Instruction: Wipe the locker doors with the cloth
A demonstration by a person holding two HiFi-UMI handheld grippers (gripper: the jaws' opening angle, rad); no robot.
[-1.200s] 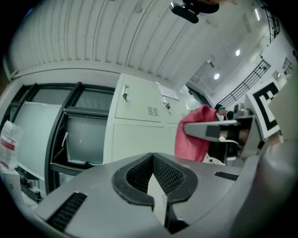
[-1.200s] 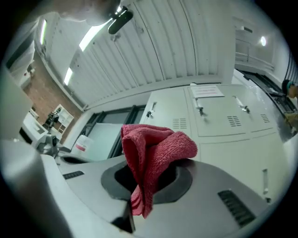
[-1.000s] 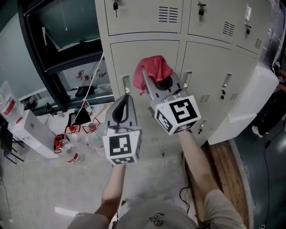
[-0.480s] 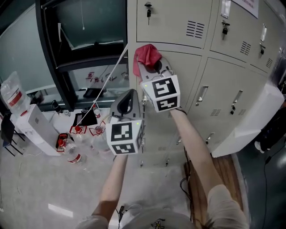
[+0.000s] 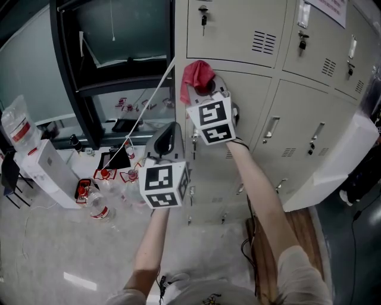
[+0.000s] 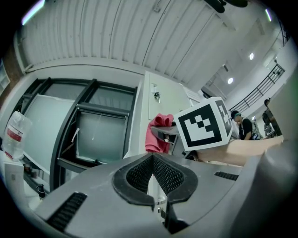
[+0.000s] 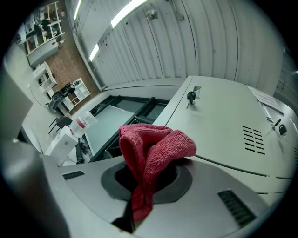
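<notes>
At the far left a plastic bottle (image 5: 16,127) with a red label stands by a white box (image 5: 50,179), and more red-labelled bottles (image 5: 97,208) lie on the floor; none of the print can be read. The left forearm reaches forward and slightly up, bare, carrying the left gripper (image 5: 172,127) low beside the outer edge of the lockers. Its fingers (image 6: 138,175) are clenched together with nothing between them. The marker cube behind them shows only a black-and-white square pattern. The right arm stretches higher and further forward, with a dark band at the wrist. It lifts the right gripper (image 5: 201,90) to the top left corner of a middle-row locker door (image 5: 253,100). Its fingers are clenched on the red cloth (image 5: 196,74), which bunches out above them at the door's upper edge; whether it touches the metal cannot be told. Its cube also carries a square marker and no lettering. A key (image 5: 203,15) hangs in the lock of the door above. Further right, a paper notice (image 5: 327,6) with red print sits on an upper door, too small to read.
</notes>
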